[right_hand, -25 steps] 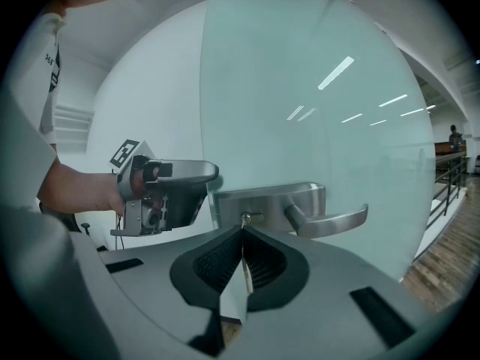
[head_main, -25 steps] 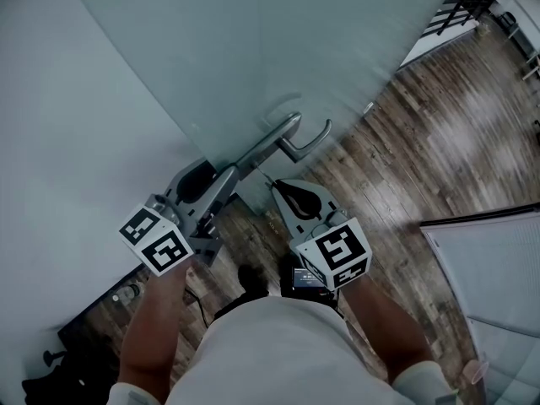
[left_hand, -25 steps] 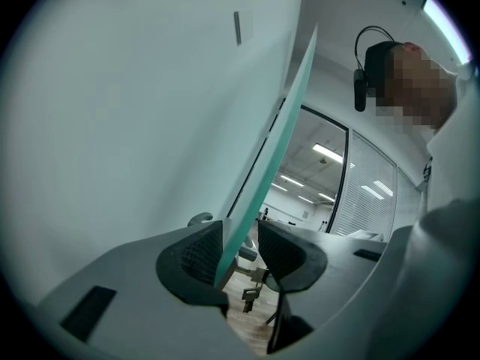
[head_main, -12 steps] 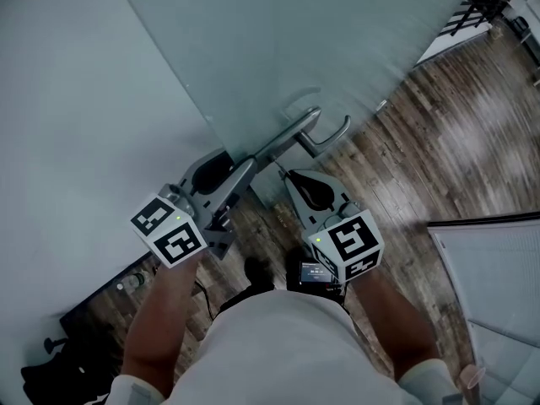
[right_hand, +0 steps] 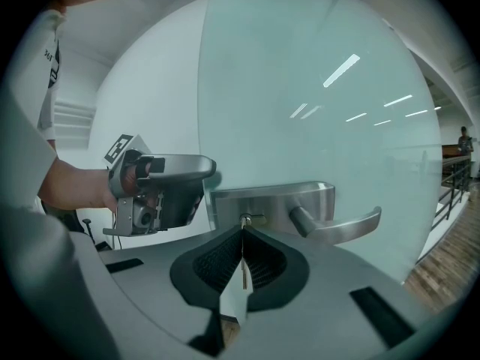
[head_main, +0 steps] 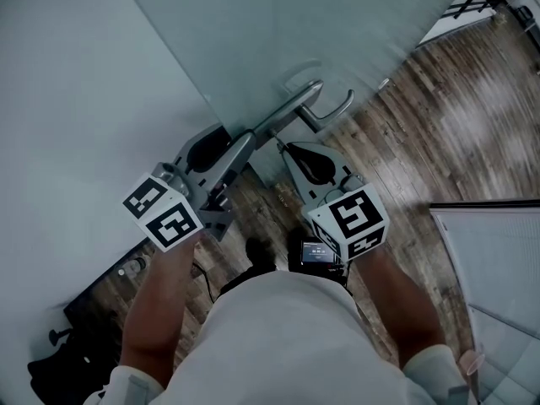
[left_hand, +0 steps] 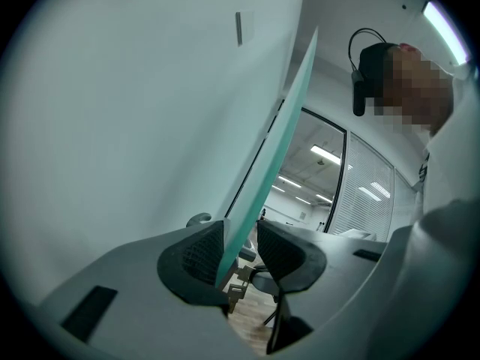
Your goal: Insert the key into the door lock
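A frosted glass door [head_main: 278, 32] carries a steel lock plate [right_hand: 274, 205] with a lever handle [right_hand: 337, 227]. My right gripper [right_hand: 243, 247] is shut on a thin key [right_hand: 244, 257], held upright between the pads. The key's tip is at the lock cylinder [right_hand: 246, 220] on the plate's left part; how deep it sits is hidden. In the head view the right gripper [head_main: 283, 148] points at the lock plate [head_main: 291, 108] below the handle [head_main: 333, 112]. My left gripper [left_hand: 238, 255] straddles the door's teal edge [left_hand: 274, 148], its pads closed on the glass; the head view shows this left gripper [head_main: 240, 142] left of the plate.
Wood flooring [head_main: 422, 108] spreads to the right beyond the door. A glass partition with blinds [head_main: 498, 251] stands at the lower right. Dark gear and cables [head_main: 84, 327] lie on the floor at the lower left. A railing [right_hand: 454, 175] shows behind the glass.
The right gripper with the key has edged closer to the lock plate. The left gripper keeps its place on the door's edge. The head view has shifted slightly.
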